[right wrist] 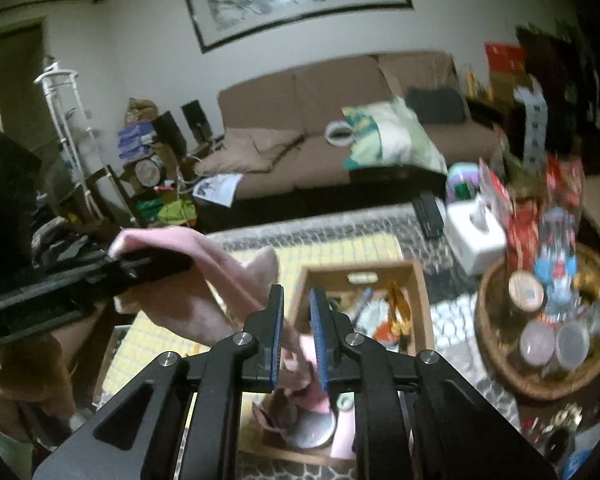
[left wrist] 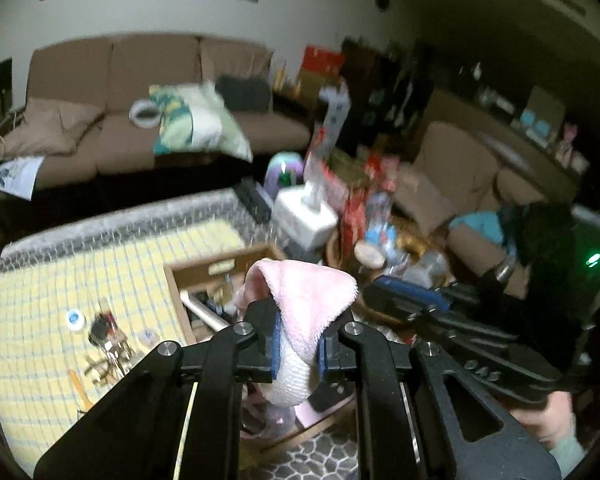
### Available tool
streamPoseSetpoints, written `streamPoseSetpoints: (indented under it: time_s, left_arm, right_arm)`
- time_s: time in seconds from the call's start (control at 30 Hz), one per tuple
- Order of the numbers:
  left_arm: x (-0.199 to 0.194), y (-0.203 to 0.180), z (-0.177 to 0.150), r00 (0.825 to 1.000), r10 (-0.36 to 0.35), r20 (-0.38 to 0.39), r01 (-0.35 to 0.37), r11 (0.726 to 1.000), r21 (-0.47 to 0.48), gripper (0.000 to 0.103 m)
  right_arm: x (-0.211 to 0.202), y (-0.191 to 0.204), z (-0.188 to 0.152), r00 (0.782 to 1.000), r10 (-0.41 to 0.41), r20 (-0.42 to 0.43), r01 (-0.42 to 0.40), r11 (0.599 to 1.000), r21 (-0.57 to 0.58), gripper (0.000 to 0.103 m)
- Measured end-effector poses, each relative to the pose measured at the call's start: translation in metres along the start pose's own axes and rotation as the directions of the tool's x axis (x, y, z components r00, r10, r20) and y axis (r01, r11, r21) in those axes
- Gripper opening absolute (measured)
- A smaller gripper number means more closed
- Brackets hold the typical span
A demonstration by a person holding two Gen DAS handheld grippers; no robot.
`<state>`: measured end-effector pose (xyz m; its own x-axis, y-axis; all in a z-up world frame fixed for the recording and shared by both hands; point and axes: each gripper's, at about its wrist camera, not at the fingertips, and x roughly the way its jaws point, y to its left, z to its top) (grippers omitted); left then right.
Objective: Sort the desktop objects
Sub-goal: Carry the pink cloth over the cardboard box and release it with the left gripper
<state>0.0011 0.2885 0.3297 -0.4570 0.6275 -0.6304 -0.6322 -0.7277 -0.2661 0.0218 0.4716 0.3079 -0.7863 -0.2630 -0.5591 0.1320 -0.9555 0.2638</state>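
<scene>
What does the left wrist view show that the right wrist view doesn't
Only the left wrist view shows the small items scattered on the yellow checked cloth. Only the right wrist view shows the white rack, the cluttered shelf beside the sofa, and the lidded jars in the wicker basket. Both show the pink cloth, gripped by each claw, the wooden box, sofa and tissue box.
</scene>
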Motion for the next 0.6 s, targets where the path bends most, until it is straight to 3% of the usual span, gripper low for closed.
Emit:
streamPoseSetpoints:
  time_s: [0.07, 0.13, 0.17, 0.2, 0.33, 0.43, 0.5, 0.6]
  left_arm:
    - [0.029, 0.002, -0.017, 0.997, 0.016, -0.071, -0.016, 1.000, -0.007, 0.020]
    - [0.053, 0.004, -0.038, 0.990, 0.006, -0.144, -0.008, 1.000, -0.015, 0.045]
    - [0.065, 0.005, -0.049, 0.983, 0.007, -0.184, -0.009, 1.000, -0.008, 0.064]
    - [0.073, 0.005, -0.058, 0.977, 0.017, -0.213, -0.017, 1.000, 0.005, 0.072]
    - [0.082, 0.007, -0.083, 0.959, 0.084, -0.270, -0.075, 0.996, 0.043, 0.075]
    - [0.066, 0.025, -0.091, 0.965, 0.109, -0.239, -0.106, 0.994, 0.025, 0.081]
    - [0.052, 0.046, -0.099, 0.971, 0.112, -0.210, -0.121, 0.992, -0.030, 0.089]
    - [0.051, 0.080, -0.119, 0.968, 0.111, -0.226, -0.142, 0.982, -0.123, 0.090]
  right_arm:
    - [0.008, -0.013, -0.011, 0.999, 0.000, -0.033, 0.001, 1.000, 0.028, 0.015]
    - [0.017, -0.024, -0.024, 0.998, -0.006, -0.068, 0.009, 0.999, 0.041, 0.015]
    - [0.022, -0.029, -0.030, 0.996, -0.010, -0.085, 0.014, 0.999, 0.043, 0.016]
    - [0.026, -0.033, -0.036, 0.995, -0.013, -0.100, 0.018, 0.999, 0.046, 0.018]
    - [0.041, -0.043, -0.060, 0.988, -0.016, -0.151, 0.027, 0.997, 0.066, 0.024]
    - [0.048, -0.047, -0.075, 0.983, -0.021, -0.181, 0.033, 0.998, 0.061, 0.032]
    - [0.051, -0.046, -0.081, 0.980, -0.017, -0.196, 0.029, 0.998, 0.058, 0.047]
    - [0.063, -0.039, -0.095, 0.969, 0.007, -0.245, 0.004, 0.999, 0.042, 0.062]
